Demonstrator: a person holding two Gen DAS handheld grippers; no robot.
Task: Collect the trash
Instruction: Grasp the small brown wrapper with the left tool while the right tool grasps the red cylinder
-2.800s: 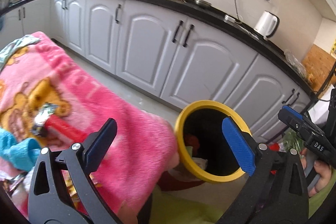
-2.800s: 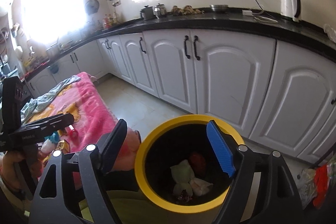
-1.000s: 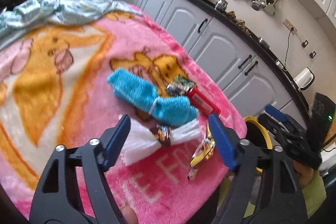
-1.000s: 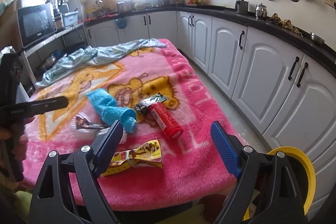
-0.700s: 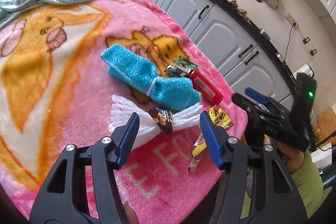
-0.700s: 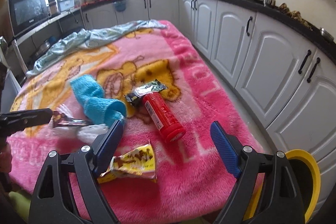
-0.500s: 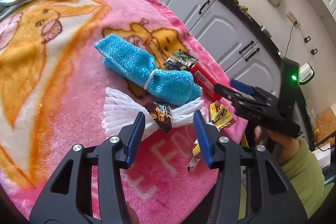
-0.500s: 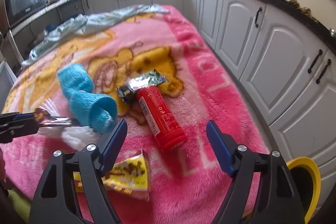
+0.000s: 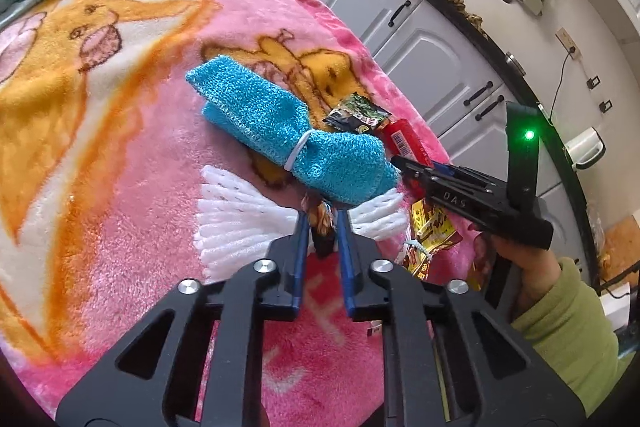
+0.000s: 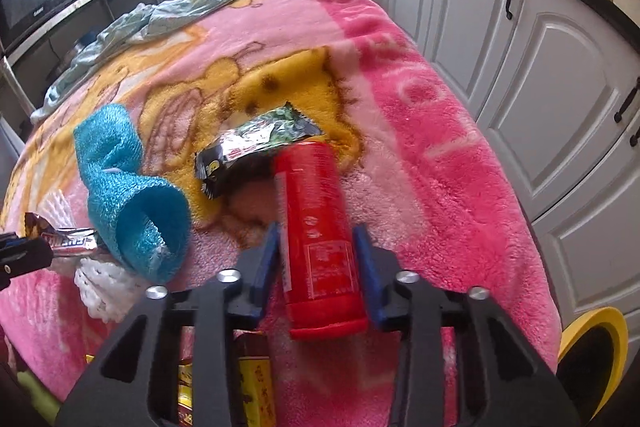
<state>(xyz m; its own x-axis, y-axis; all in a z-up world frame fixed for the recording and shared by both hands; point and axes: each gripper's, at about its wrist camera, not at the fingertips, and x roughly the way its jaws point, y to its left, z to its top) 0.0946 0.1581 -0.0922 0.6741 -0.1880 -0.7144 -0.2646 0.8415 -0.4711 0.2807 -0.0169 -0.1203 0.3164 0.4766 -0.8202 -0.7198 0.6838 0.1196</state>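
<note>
A: Why both hands down at once?

B: Two pieces of trash per trip, I'd judge. The left gripper (image 9: pixel 323 223) is clamped on the candy-bar wrapper (image 9: pixel 320 217) lying over the white foam net (image 9: pixel 240 215), beside the blue knitted sleeve (image 9: pixel 288 135).

A: And the right gripper (image 10: pixel 316 255)?

B: Its jaws are closing around the red tube can (image 10: pixel 316 227) on the pink blanket (image 10: pixel 440 187); contact looks near, though blur hides it.

A: The yellow-rimmed bin (image 10: pixel 600 327)?

B: Past the blanket's edge; its contents aren't visible.
</note>
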